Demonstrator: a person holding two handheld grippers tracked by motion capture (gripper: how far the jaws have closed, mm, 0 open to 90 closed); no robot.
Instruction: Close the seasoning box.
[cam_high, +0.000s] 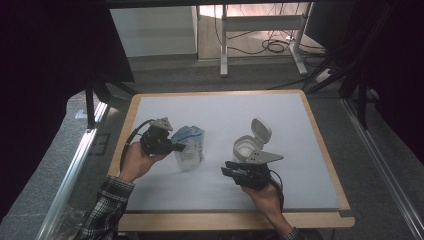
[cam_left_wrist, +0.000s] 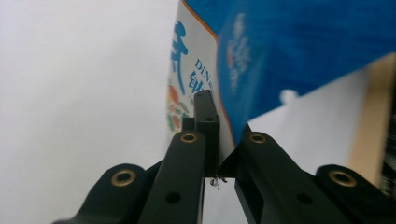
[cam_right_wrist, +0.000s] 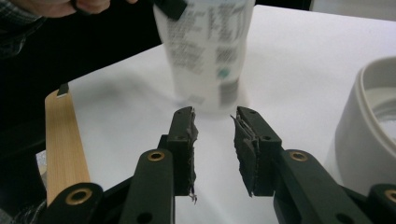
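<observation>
White tabletop (cam_high: 220, 190) all round, and my left gripper (cam_left_wrist: 218, 140) is clamped on the pouch (cam_high: 188, 147) standing upright at its top edge, while my right gripper (cam_right_wrist: 215, 126), jaws apart and empty, points at it beside the open-lidded tub (cam_high: 248, 146).

Broad bare room is offered by the white table top (cam_high: 220, 107) across the upper part and lower middle of the frame. The centre is blocked by the pouch (cam_high: 189, 146) at centre-left and the open-lidded white container (cam_high: 248, 145) at centre-right.
</observation>
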